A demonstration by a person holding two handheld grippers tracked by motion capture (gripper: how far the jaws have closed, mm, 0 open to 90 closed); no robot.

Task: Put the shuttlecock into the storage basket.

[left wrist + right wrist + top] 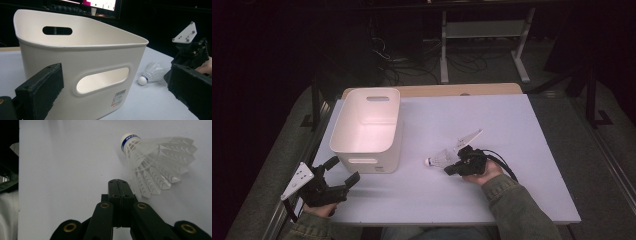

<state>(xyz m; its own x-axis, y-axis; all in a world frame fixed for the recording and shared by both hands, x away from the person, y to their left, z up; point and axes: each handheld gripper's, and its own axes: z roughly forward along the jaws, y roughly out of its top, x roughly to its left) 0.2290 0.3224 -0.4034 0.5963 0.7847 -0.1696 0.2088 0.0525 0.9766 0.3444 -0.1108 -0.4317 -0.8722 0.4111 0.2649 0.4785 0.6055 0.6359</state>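
Note:
A white plastic shuttlecock [439, 160] with a blue-banded cork lies on its side on the table, just right of the white bin [384, 150]. My right gripper [451, 169] rests low on the table beside it. In the right gripper view its jaws are pressed shut [117, 182] with nothing between them, and the shuttlecock [155, 162] lies just to their right, skirt close to the tips. My left gripper [344, 170] hovers open at the table's front left, facing the bin's near wall [75, 60]. The shuttlecock [150, 73] is visible past the bin's corner.
The pale table [492, 125] has bare room to the right and behind the shuttlecock. The bin, with handle slots, stands at the left. A wooden board edge [437, 90] runs along the table's far side, with dark floor, cables and a frame beyond.

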